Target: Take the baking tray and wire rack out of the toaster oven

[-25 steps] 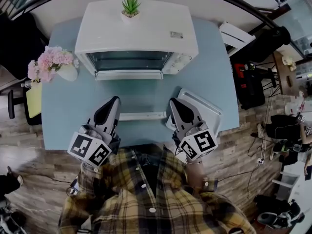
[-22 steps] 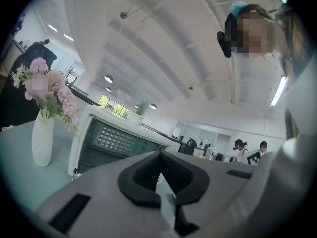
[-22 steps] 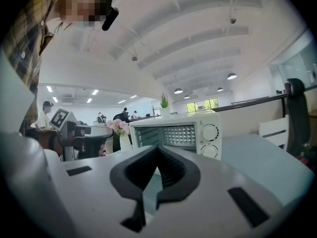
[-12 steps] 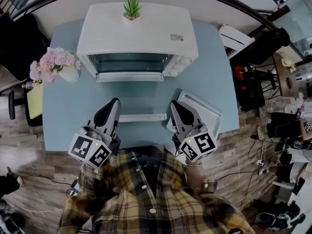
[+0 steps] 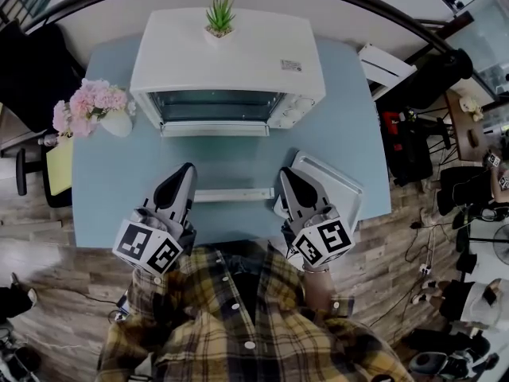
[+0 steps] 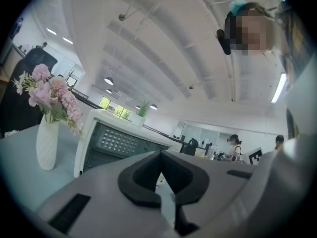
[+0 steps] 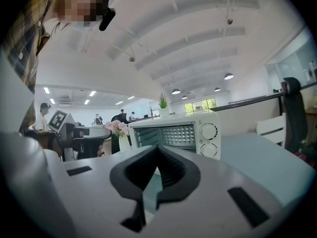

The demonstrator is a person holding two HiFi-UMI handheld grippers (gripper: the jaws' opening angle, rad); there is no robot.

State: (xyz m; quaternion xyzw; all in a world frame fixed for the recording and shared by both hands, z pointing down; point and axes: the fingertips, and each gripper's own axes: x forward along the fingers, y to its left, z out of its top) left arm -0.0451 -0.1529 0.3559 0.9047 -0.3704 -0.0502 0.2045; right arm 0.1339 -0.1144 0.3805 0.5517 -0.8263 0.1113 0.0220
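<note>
On the blue worktop (image 5: 103, 189) the white toaster oven (image 5: 231, 50) stands at the far middle. Its glass door is folded down flat toward the person, and the door's white handle bar (image 5: 235, 193) lies at the door's near edge. Both gripper views look into the open cavity, where the dimpled back wall shows. The two control knobs sit on the right of the oven's front.

The baking tray (image 5: 338, 193) lies flat on the worktop in front of the oven's right corner, just right of the open door and out of the oven. Its near left corner is covered by the right tongs (image 5: 284, 172).

Both tongs hover in front of the oven, one at each end of the handle bar and pointing toward the oven. The left tongs (image 5: 187, 168) have their jaws pressed together with nothing between them, and so do the right tongs.

Left of the oven stands a white vase of pink flowers (image 5: 91, 106). On top of the oven sits a small potted plant (image 5: 219, 10).
</note>
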